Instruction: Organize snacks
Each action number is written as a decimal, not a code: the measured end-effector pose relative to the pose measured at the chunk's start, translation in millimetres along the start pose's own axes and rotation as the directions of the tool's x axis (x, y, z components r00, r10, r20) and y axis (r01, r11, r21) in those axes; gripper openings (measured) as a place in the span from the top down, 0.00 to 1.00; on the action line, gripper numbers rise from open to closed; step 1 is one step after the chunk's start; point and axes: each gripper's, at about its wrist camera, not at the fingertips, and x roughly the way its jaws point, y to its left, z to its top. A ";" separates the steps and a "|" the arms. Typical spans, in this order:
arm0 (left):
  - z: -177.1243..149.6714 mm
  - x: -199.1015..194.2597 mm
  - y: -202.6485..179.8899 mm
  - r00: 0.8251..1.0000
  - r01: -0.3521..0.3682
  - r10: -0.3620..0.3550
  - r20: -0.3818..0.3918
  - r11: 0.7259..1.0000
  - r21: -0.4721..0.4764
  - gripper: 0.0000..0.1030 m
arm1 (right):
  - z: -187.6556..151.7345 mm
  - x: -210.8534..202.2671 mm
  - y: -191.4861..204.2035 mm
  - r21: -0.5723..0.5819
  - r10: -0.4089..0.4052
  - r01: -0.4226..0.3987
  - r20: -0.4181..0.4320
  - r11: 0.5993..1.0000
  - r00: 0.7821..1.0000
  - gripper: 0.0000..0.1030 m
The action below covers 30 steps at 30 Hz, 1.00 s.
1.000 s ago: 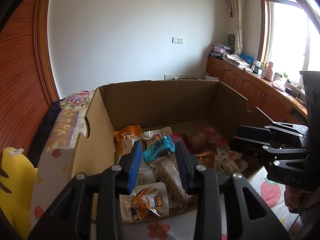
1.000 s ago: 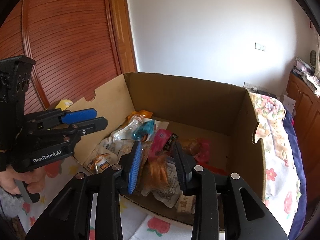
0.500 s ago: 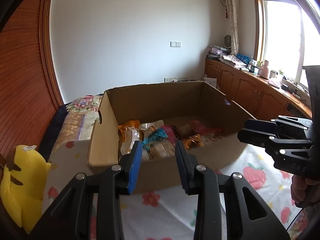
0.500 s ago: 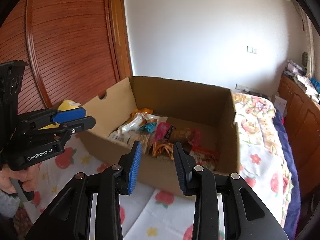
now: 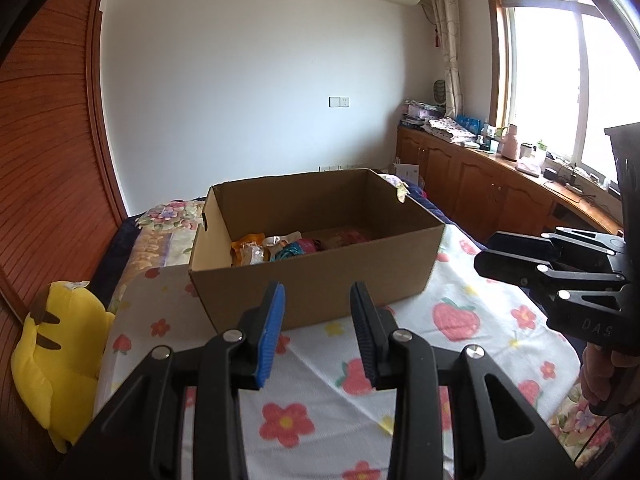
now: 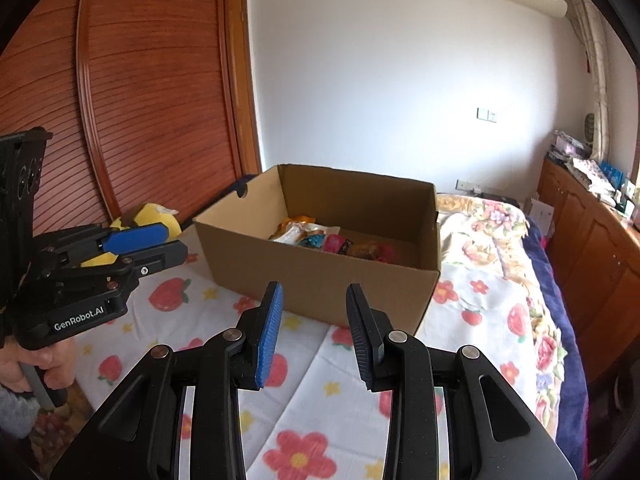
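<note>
Hovering | cardboard box of snacks beyond both empty grippers' fingers

A: How many containers stand on the floral bedspread?
B: One open brown cardboard box.
A: Snack packets inside?
B: Several, overlapping; exact number cannot be told.
A: Other items?
B: One yellow plush toy at the bedspread's left edge.

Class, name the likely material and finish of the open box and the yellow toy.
Box: corrugated cardboard, matte brown; raw cut edges and folded corners show it. Yellow toy: probably plush fabric, soft and matte; rounded stuffed shape, sewn tag.
</note>
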 end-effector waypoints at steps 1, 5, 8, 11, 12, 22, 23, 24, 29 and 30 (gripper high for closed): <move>-3.0 -5.7 -3.0 1.000 0.000 0.000 0.001 1.000 0.004 0.67 | -1.5 -4.0 1.4 0.001 -0.001 0.001 0.002 1.000 1.000 0.68; -12.9 -26.3 -9.4 1.000 0.000 0.000 0.009 1.000 0.007 0.67 | -11.1 -24.1 8.9 0.003 -0.009 0.009 0.012 1.000 1.000 0.68; -20.4 -40.8 -13.0 1.000 -0.005 0.005 0.015 1.000 0.003 0.67 | -18.6 -37.2 15.4 0.009 -0.014 0.014 0.019 1.000 1.000 0.68; -27.8 -51.6 -16.3 1.000 -0.014 0.014 0.016 1.000 -0.004 0.66 | -26.9 -49.2 21.5 0.011 -0.018 0.018 0.025 1.000 1.000 0.66; -30.7 -54.9 -17.2 1.000 -0.016 0.016 0.017 1.000 -0.007 0.65 | -29.5 -51.9 23.2 0.013 -0.020 0.019 0.027 1.000 0.999 0.65; -65.1 -84.0 -35.0 0.997 -0.071 0.071 0.024 0.997 -0.014 0.56 | -58.5 -84.0 30.8 0.053 -0.056 0.053 0.067 0.997 0.996 0.47; -68.7 -87.4 -37.5 0.997 -0.075 0.075 0.026 0.997 -0.014 0.55 | -61.2 -86.5 31.1 0.057 -0.062 0.058 0.067 0.997 0.996 0.47; -72.5 -90.8 -39.0 0.997 -0.077 0.077 0.029 0.997 -0.014 0.53 | -64.6 -89.8 31.7 0.058 -0.069 0.065 0.070 0.996 0.995 0.44; -88.3 -102.9 -49.3 0.994 -0.107 0.107 0.032 0.994 -0.019 0.51 | -82.5 -106.9 35.9 0.055 -0.103 0.099 0.075 0.994 0.992 0.34; -91.3 -105.0 -50.2 0.993 -0.112 0.112 0.036 0.994 -0.022 0.50 | -85.2 -108.7 36.4 0.055 -0.105 0.101 0.075 0.993 0.992 0.31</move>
